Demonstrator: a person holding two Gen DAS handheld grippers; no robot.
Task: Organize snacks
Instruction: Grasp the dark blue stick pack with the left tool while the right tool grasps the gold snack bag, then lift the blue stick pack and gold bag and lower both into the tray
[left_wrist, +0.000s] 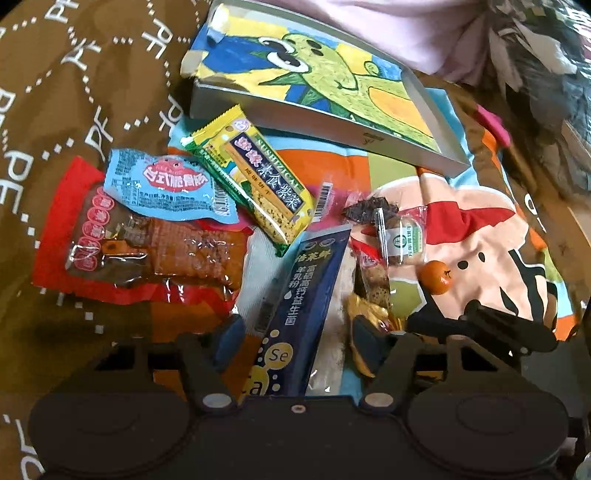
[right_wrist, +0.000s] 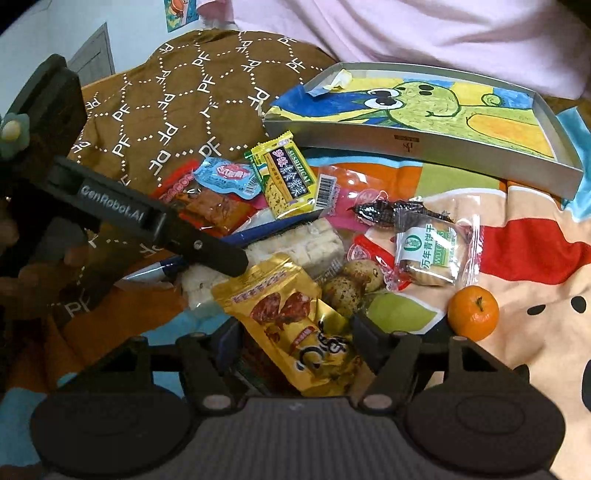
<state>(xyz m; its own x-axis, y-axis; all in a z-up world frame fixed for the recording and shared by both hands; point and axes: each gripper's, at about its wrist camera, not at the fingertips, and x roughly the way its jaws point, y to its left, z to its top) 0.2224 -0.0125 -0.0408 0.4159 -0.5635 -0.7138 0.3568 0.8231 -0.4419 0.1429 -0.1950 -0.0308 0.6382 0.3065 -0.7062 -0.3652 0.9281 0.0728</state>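
My left claw (left_wrist: 295, 332) stands half spread over the dark blue sachet (left_wrist: 306, 295), whose long axis runs straight away from me between the two fingers, so the pads sit either side of its narrow width without pressing it that I can see. My right claw (right_wrist: 295, 332) is likewise spread, straddling the gold snack pouch (right_wrist: 295, 314), which lies slanted, its top end up and to the left; the pads are beside its edges, not clamped. Both packets lie in the heap of snacks on the bedspread (right_wrist: 517, 258). The grey tray (right_wrist: 424, 147) with the green cartoon drawing lies beyond the heap, ahead and to the right of both claws, and the right claw looks nearer to it
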